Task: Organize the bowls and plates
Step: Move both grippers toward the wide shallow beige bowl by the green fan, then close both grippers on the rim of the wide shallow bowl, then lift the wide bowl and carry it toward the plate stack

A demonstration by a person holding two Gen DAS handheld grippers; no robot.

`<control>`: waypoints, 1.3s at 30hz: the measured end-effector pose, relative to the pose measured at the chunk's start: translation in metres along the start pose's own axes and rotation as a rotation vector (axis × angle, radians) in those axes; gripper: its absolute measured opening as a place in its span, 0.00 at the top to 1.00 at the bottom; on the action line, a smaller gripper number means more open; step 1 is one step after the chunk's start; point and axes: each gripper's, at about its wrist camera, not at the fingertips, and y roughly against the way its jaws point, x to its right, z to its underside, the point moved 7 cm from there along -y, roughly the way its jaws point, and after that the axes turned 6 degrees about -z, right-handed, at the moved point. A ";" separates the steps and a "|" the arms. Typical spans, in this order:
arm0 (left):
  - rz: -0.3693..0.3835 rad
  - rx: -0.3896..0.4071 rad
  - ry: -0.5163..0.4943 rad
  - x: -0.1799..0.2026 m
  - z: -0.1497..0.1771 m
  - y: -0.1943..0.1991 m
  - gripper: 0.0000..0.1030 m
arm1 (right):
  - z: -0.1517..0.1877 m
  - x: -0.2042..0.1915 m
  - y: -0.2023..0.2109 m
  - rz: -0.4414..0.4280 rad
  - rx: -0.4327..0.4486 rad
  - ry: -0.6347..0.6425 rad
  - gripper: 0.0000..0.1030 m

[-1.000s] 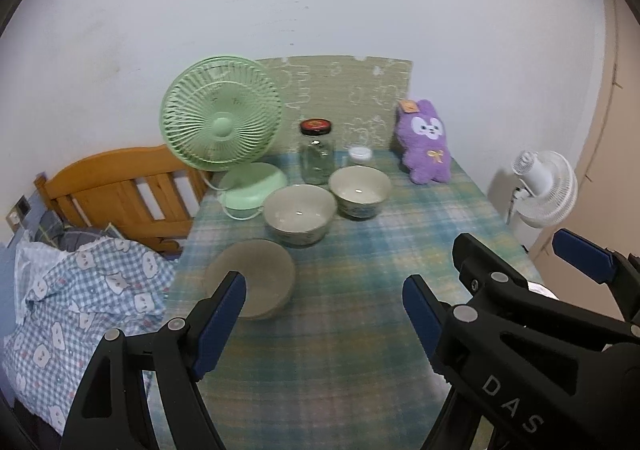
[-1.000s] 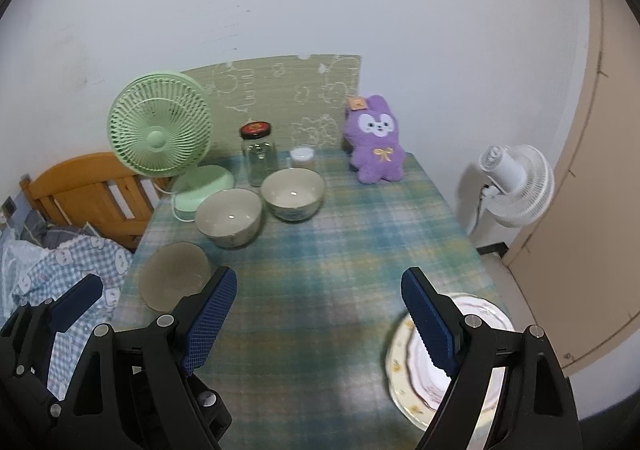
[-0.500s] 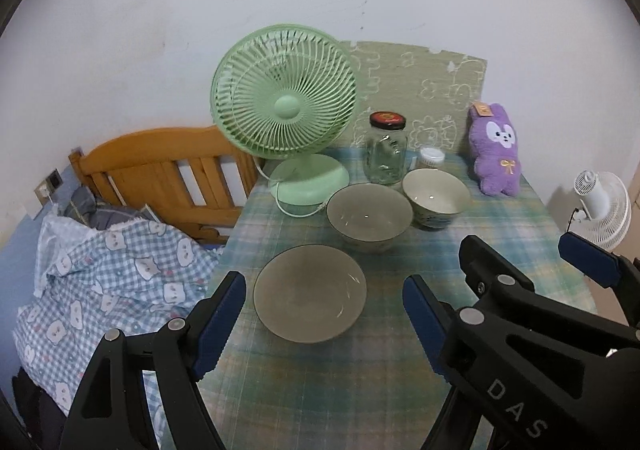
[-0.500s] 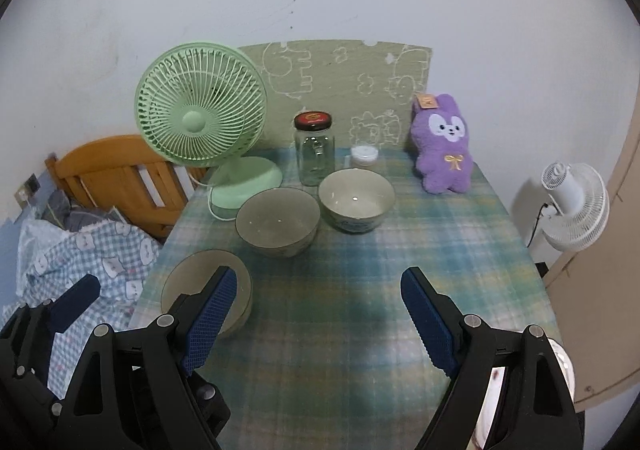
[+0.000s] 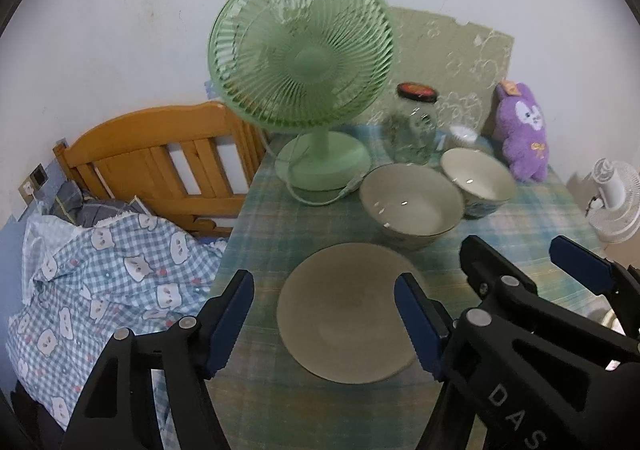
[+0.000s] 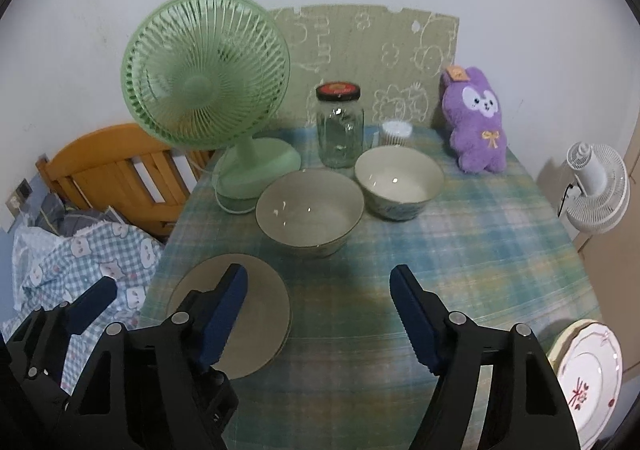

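Three bowls stand on the plaid table. The nearest, a plain greyish-brown bowl (image 5: 344, 310) (image 6: 236, 310), sits between the fingers of my open, empty left gripper (image 5: 324, 322). Behind it stand a gold-rimmed grey bowl (image 5: 410, 206) (image 6: 310, 212) and a white bowl with blue pattern (image 5: 478, 182) (image 6: 400, 180). My right gripper (image 6: 320, 316) is open and empty above the table, just right of the nearest bowl. A white plate with red marks (image 6: 588, 378), stacked on another, lies at the table's front right edge.
A green desk fan (image 5: 304, 50) (image 6: 208, 78) and its cord, a glass jar with a dark lid (image 6: 340, 130), a small white container (image 6: 396, 132) and a purple plush rabbit (image 6: 478, 126) stand at the back. A wooden bed frame (image 5: 160, 170) with checked bedding lies left. A white fan (image 6: 596, 194) stands right.
Both grippers have moved forward and left toward the bowls. The nearest bowl now lies between my left gripper's fingers. Both grippers stay open.
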 end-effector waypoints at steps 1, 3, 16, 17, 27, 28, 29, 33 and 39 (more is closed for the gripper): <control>0.003 -0.007 -0.001 -0.001 0.001 -0.004 0.29 | 0.001 -0.002 -0.006 0.005 -0.006 0.001 0.26; 0.014 -0.026 -0.004 -0.002 0.005 -0.015 0.32 | 0.004 -0.003 -0.014 0.016 -0.014 -0.002 0.26; 0.024 -0.099 -0.050 -0.001 0.020 -0.062 0.54 | 0.026 -0.007 -0.064 0.035 -0.122 -0.027 0.51; 0.025 -0.104 -0.054 -0.001 0.021 -0.065 0.55 | 0.028 -0.007 -0.066 0.033 -0.126 -0.028 0.52; 0.027 -0.146 -0.070 -0.003 0.030 -0.082 0.65 | 0.036 -0.009 -0.085 0.033 -0.174 -0.036 0.77; 0.031 -0.147 -0.068 -0.004 0.030 -0.082 0.66 | 0.036 -0.010 -0.085 0.031 -0.174 -0.034 0.80; 0.033 -0.148 -0.067 -0.005 0.029 -0.083 0.68 | 0.036 -0.011 -0.085 0.028 -0.175 -0.035 0.82; 0.042 -0.159 -0.066 -0.008 0.030 -0.084 0.74 | 0.035 -0.015 -0.086 0.028 -0.177 -0.034 0.87; 0.047 -0.166 -0.076 -0.008 0.031 -0.085 0.75 | 0.035 -0.017 -0.085 0.043 -0.187 -0.033 0.87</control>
